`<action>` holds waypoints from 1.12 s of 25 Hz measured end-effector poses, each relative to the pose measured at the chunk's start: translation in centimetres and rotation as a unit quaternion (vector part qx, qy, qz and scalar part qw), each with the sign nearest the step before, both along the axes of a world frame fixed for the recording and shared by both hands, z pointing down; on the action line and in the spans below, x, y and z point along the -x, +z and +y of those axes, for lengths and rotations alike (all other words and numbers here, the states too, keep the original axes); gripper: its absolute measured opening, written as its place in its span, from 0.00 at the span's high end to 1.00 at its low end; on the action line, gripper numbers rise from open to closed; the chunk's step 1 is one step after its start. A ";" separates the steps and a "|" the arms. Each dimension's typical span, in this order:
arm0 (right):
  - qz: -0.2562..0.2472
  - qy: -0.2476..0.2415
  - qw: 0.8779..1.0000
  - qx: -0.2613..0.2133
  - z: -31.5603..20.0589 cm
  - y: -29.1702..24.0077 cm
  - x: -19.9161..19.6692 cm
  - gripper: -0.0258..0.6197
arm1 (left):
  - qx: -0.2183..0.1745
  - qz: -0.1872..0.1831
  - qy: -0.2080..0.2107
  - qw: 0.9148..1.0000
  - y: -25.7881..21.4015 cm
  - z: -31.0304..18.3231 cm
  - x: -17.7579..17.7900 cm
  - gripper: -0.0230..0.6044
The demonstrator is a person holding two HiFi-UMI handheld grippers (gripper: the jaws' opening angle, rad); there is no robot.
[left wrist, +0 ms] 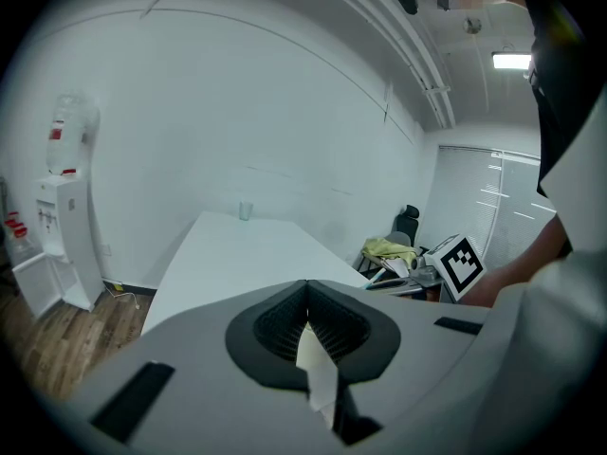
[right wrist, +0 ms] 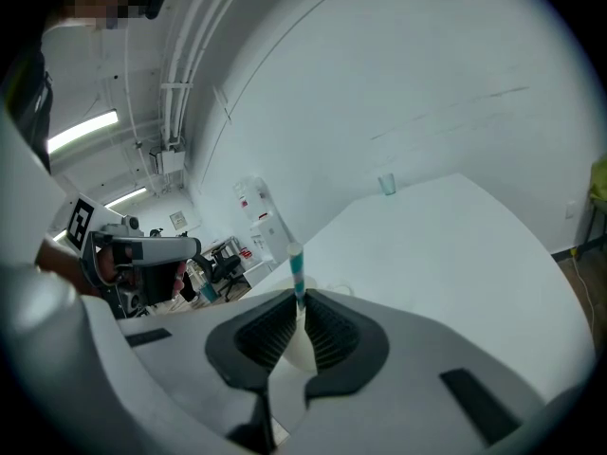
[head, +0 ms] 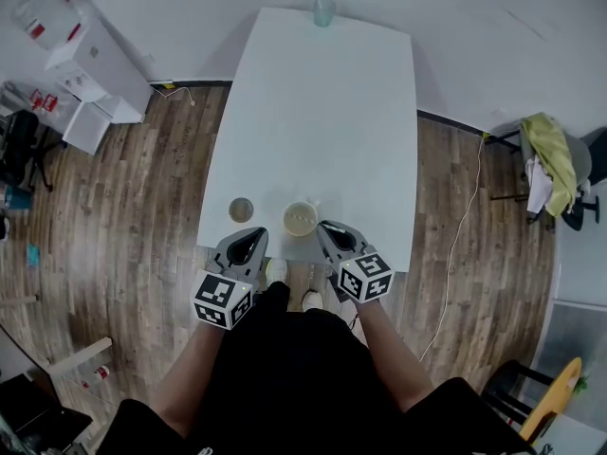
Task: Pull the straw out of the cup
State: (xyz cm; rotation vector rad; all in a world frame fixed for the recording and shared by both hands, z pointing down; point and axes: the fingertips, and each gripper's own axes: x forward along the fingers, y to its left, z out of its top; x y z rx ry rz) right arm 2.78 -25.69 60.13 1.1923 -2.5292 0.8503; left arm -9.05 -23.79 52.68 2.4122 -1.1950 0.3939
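Note:
A cream cup stands near the front edge of the white table. In the right gripper view a teal-and-white striped straw rises upright from between the jaw tips, with the cup showing pale below them. My right gripper sits at the cup's right rim, shut on the straw. My left gripper hovers over the table's front edge left of the cup, jaws shut with nothing between the pads.
A round brownish cup stands left of the cream cup, just ahead of the left gripper. A teal glass is at the table's far end. A water dispenser and chairs stand on the wooden floor around.

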 end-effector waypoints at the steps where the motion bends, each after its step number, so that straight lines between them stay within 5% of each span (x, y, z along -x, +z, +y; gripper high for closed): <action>1: -0.001 0.000 1.000 -0.002 0.0 -0.1 0.0 0.89 | 0.000 0.000 0.000 1.000 0.0 0.1 0.0 0.94; 28: -0.041 0.009 0.995 -0.095 3.2 -8.5 -3.1 0.90 | -0.044 0.002 -0.010 0.999 -3.2 4.2 -2.9 0.94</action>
